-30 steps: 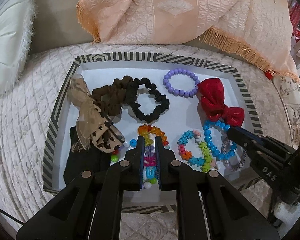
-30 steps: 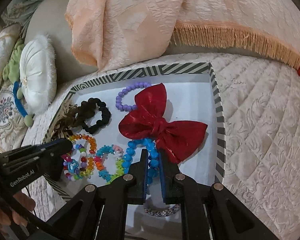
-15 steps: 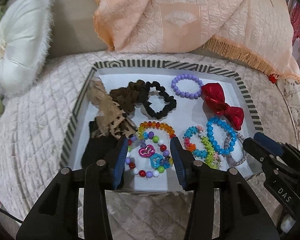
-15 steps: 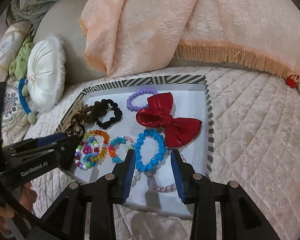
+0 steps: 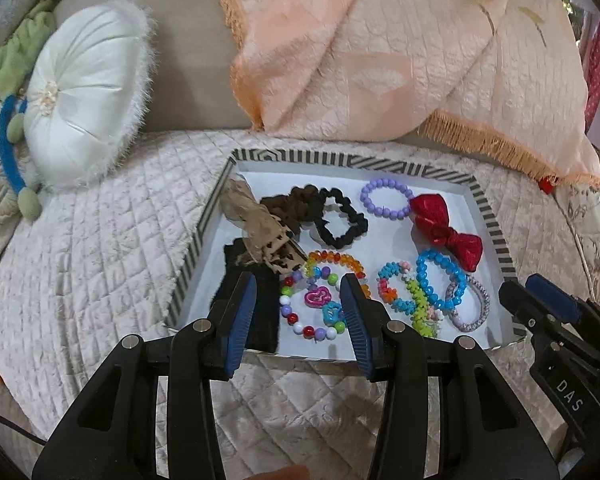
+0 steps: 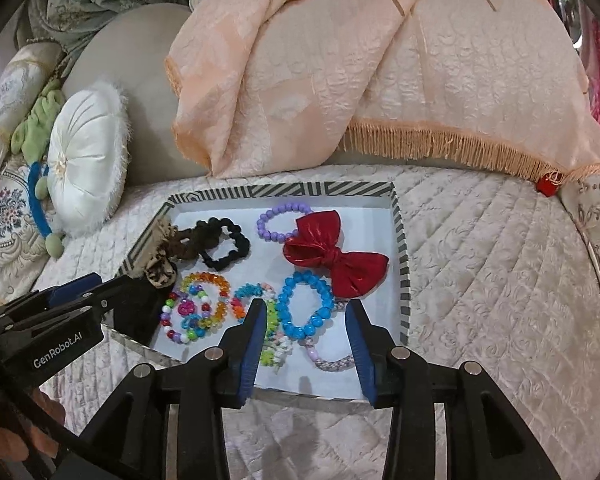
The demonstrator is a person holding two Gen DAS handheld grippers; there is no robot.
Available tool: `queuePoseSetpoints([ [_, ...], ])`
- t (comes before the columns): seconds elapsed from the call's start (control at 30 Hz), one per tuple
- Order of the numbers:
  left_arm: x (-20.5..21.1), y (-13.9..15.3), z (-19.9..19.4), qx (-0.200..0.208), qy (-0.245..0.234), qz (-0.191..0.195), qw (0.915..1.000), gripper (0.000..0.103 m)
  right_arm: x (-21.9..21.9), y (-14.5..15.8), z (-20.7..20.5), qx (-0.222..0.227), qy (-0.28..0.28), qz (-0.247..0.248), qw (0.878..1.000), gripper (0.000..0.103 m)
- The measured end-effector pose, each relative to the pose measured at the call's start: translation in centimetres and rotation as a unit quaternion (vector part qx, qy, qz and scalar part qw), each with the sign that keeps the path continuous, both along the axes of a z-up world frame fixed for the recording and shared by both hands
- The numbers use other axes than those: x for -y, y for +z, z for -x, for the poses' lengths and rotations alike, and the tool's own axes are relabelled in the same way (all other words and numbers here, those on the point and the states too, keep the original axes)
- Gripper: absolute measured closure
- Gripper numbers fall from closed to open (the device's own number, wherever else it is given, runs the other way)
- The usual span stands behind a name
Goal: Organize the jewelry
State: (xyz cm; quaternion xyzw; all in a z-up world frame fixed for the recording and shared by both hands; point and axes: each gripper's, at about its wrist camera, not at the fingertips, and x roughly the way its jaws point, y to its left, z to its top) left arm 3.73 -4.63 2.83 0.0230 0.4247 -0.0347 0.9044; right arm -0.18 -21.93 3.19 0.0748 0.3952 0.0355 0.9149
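Both claws hang spread and empty at the tray's [image 5: 496,224] near edge. In its own view, the left claw [image 5: 298,300] frames the mixed-bead bracelet [image 5: 314,306] at 12 o'clock, with the rainbow bracelet [image 5: 336,262] just beyond it. The right claw [image 6: 306,324] frames the blue bead bracelet [image 6: 306,306], which overlaps a pale woven bracelet [image 6: 332,362]. The red bow [image 6: 334,258] lies at 1 o'clock, touching the purple bead bracelet [image 6: 282,222]. At 10 o'clock sit the black scrunchie [image 6: 224,242] and the brown scrunchie [image 6: 190,242]. The tray rests on a quilted bed [image 6: 500,280].
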Motion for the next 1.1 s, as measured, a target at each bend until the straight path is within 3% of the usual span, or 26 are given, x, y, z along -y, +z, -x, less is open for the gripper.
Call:
queuePoseSetpoints([
  [0.53, -0.8, 0.9, 1.1, 0.013, 0.009, 0.004, 0.9999, 0.06, -1.2, 0.5, 0.6, 0.001, 0.009, -0.004, 1.0, 0.054],
  [1.1, -1.1, 0.7, 1.2, 0.008, 0.012, 0.002, 0.9999, 0.06, -1.5, 0.6, 0.5, -0.005, 0.013, 0.004, 1.0, 0.052],
])
